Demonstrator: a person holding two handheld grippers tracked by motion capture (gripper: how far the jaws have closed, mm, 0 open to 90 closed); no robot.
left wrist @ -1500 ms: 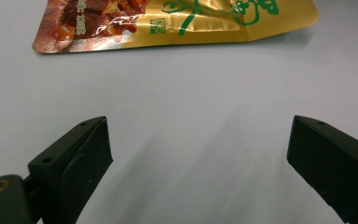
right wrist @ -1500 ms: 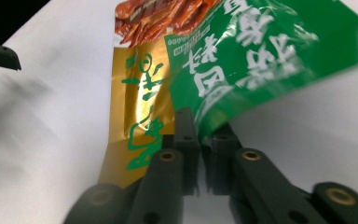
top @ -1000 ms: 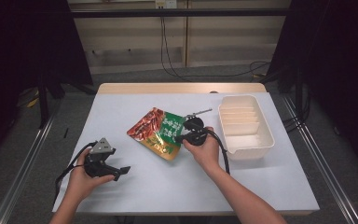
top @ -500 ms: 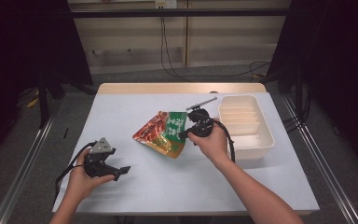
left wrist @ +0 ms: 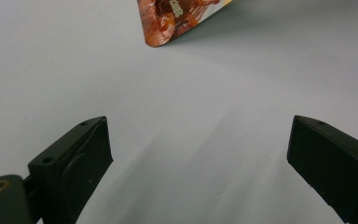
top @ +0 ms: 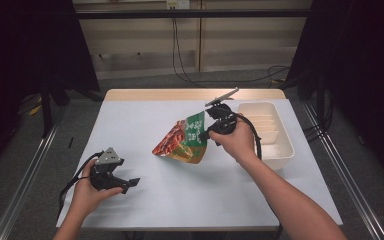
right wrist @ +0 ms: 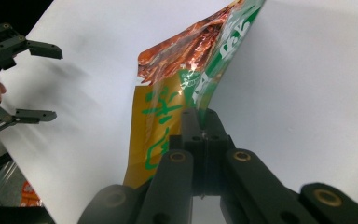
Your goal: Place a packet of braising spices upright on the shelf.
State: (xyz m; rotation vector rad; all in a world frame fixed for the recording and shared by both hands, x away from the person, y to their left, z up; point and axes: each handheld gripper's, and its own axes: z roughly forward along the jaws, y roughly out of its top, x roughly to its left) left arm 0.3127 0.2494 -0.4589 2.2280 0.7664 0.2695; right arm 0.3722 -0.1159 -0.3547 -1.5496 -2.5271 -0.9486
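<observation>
I've got a glossy snack pouch here: red-brown food print on one side, a bright green panel with white lettering, and a yellow band with green characters along its lower edge. My right gripper is matte black with brass-coloured screws. The left gripper is black too, topped by a grey plate. The table is plain pale grey-white with a tan far edge. The tray is off-white.

The high view looks forward and down over the table. Each gripper view rides close behind its own jaws, aimed along them. All three share the snack pouch, beyond the left gripper, clamped in the right gripper.
</observation>
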